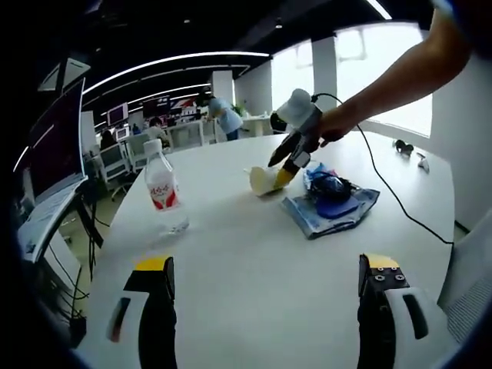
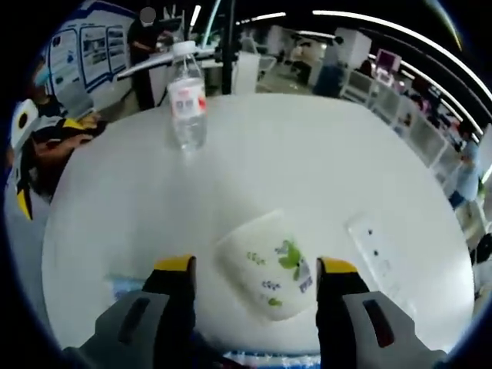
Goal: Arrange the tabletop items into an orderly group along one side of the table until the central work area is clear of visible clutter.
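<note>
Straddling the paper cup (image 2: 269,278) with the right gripper (image 2: 257,265): jaws spread wide, one on either side of the cup, not closed on it, nothing gripped yet. Likely lined up that way to squeeze across the cup's wall, given how it lies tipped on its side on the white table (image 2: 307,169).

Holding the left gripper (image 1: 267,264) well back from the cup, low over bare tabletop, jaws fully apart and empty; probably kept clear to leave room for the other hand (image 1: 334,123).

Just beside the cup, on the side away from the water bottle (image 1: 164,192): a crumpled blue cloth (image 1: 330,206) with dark bits piled on it, seemingly the start of the gathered group. Well apart from the cup: the bottle, upright. Near the cup in the right gripper view: a flat white strip (image 2: 377,254), identity unclear.
</note>
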`<state>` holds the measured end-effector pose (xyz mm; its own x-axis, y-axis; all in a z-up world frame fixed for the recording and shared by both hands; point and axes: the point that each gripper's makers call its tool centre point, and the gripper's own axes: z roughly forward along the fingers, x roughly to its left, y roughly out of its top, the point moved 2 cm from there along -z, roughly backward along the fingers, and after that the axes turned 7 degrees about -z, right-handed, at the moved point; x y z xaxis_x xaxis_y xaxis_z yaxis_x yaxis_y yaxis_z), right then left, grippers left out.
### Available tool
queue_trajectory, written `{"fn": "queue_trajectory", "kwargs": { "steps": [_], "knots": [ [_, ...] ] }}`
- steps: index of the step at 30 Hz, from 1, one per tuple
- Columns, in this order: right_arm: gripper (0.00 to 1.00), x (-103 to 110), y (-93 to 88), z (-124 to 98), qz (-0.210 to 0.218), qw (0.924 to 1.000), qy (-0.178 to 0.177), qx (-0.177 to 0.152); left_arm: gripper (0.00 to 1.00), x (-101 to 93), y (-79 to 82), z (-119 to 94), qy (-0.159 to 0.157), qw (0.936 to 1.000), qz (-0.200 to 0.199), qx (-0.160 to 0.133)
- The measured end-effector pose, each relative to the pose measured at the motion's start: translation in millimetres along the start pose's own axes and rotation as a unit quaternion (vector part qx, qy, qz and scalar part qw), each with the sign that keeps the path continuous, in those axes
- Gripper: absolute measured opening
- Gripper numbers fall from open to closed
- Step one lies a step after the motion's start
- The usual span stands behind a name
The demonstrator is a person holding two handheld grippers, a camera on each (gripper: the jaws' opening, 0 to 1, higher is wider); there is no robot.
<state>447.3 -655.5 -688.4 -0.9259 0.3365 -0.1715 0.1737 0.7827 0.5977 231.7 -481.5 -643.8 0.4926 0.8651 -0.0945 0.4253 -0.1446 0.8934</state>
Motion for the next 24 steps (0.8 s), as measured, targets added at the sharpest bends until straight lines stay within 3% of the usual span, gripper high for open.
{"fn": "queue_trajectory", "kwargs": {
  "steps": [24],
  "knots": [
    [0.57,-2.2,-6.1,16.4,-0.057,0.9961,0.03,0.06,1.0,2.3,-0.2,-0.3,0.005,1.0,0.003,0.002]
  ]
}}
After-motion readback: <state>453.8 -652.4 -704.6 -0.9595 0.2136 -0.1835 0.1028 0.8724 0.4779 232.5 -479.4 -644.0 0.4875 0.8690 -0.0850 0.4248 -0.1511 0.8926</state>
